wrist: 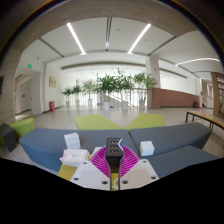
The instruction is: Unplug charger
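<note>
Gripper [113, 166] closed upon the charger [113, 148].
The dark charger is clamped between both pink pads [101, 160], just above the grey table [50, 145]; a white box [147, 148] is seen right of the charger.

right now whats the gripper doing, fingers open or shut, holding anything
Gripper: fingers closed on the black charger, which sits between the pink pads just above the grey table.
</note>
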Demonstrator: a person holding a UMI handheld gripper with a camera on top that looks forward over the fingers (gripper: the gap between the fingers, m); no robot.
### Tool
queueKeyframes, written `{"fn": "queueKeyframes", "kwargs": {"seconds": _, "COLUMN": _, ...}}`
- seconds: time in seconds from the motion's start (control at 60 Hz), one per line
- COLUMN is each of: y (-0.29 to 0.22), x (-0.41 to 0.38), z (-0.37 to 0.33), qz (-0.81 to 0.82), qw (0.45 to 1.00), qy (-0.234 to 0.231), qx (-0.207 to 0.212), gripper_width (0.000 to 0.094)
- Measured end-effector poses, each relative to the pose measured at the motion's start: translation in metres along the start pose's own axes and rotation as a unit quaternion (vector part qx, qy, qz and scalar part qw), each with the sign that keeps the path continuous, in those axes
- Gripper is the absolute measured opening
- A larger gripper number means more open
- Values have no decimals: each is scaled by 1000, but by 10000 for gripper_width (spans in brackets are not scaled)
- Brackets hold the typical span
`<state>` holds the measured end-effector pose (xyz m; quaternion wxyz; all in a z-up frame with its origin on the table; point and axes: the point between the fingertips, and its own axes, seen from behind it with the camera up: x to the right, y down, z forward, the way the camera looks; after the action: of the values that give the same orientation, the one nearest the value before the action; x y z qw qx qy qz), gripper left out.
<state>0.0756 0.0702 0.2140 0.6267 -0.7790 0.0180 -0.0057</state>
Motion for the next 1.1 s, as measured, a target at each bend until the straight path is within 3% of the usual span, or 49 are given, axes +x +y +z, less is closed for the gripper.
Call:
{"fn": "queueKeyframes", "kwargs": {"seconds": 0.2, "y": 146, "x": 30, "z": 7, "qz": -22, "qw": 986, "qy": 3, "qx": -164, "gripper_width": 87}}
{"fn": "queueKeyframes", "kwargs": {"seconds": 0.433, "y": 225, "x": 43, "z": 15, "qz": -34, "qw": 971, "qy": 4, "qx": -237, "gripper_width": 140}}
{"fn": "queueKeyframes", "kwargs": {"seconds": 0.55, "y": 221, "x": 42, "z": 16, "qz": -28, "qw": 971, "qy": 3, "qx": -238, "gripper_width": 225}}
{"fn": "queueKeyframes", "kwargs": {"seconds": 0.65, "y": 222, "x": 58, "z": 11, "qz": -26, "qw": 967, "qy": 27, "qx": -252, "gripper_width": 574}}
{"fn": "queueKeyframes", "kwargs": {"seconds": 0.733, "y": 212, "x": 55, "z": 5, "qz": -18, "qw": 970, "qy": 17, "qx": -242, "gripper_width": 848}}
{"fn": "queueKeyframes", "kwargs": {"seconds": 1.1, "y": 138, "x": 58, "z": -114, "qz": -40, "qw": 978, "qy": 12, "qx": -206, "gripper_width": 851}}
